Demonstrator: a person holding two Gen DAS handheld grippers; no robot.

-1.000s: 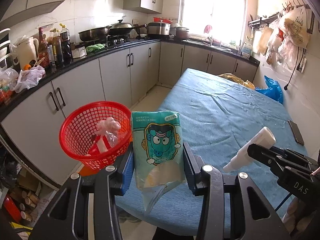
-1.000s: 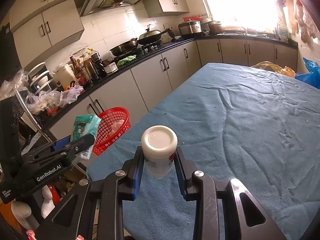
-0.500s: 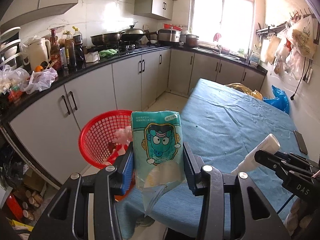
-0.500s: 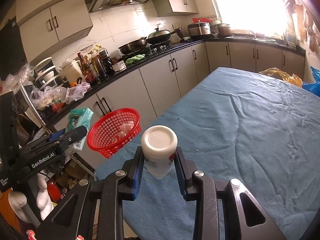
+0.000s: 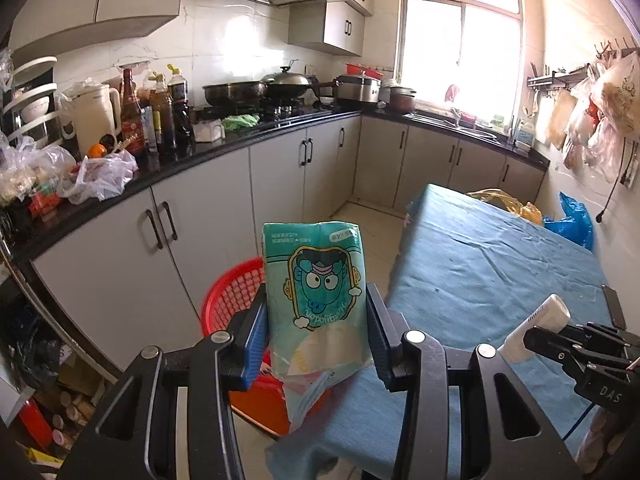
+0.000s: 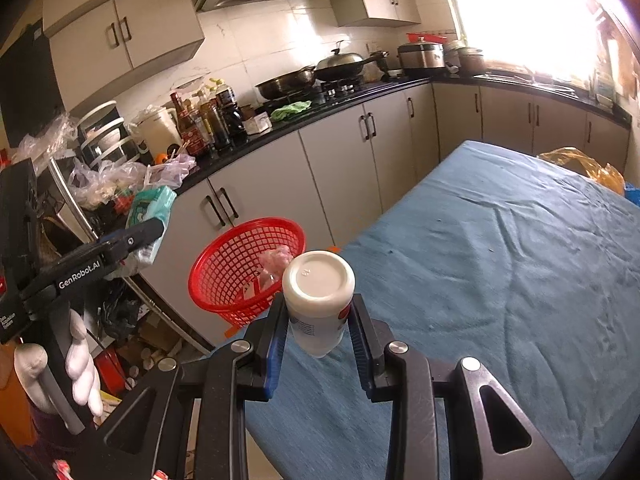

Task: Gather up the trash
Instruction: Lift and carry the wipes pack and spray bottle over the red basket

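Note:
My left gripper [image 5: 316, 332] is shut on a teal tissue pack [image 5: 316, 292] with a cartoon face, held above and in front of the red mesh basket [image 5: 232, 296]. The pack also shows in the right wrist view [image 6: 150, 216], left of the basket [image 6: 240, 276], which holds crumpled pink plastic [image 6: 276, 260]. My right gripper [image 6: 318, 328] is shut on a white bottle [image 6: 318, 300], bottom facing the camera, just right of the basket above the blue table's [image 6: 500, 280] corner. The bottle shows in the left wrist view [image 5: 536, 328].
Grey cabinets [image 5: 200, 232] under a black counter crowded with bottles, a kettle and plastic bags run along the left. A yellow bag [image 5: 508, 204] and a blue bag [image 5: 574, 224] lie at the table's far end. Clutter sits on the floor at left.
Both grippers have risen and pulled back, still holding their items. The basket now sits lower and partly behind the tissue pack in the left wrist view, and nearer the bottle in the right.

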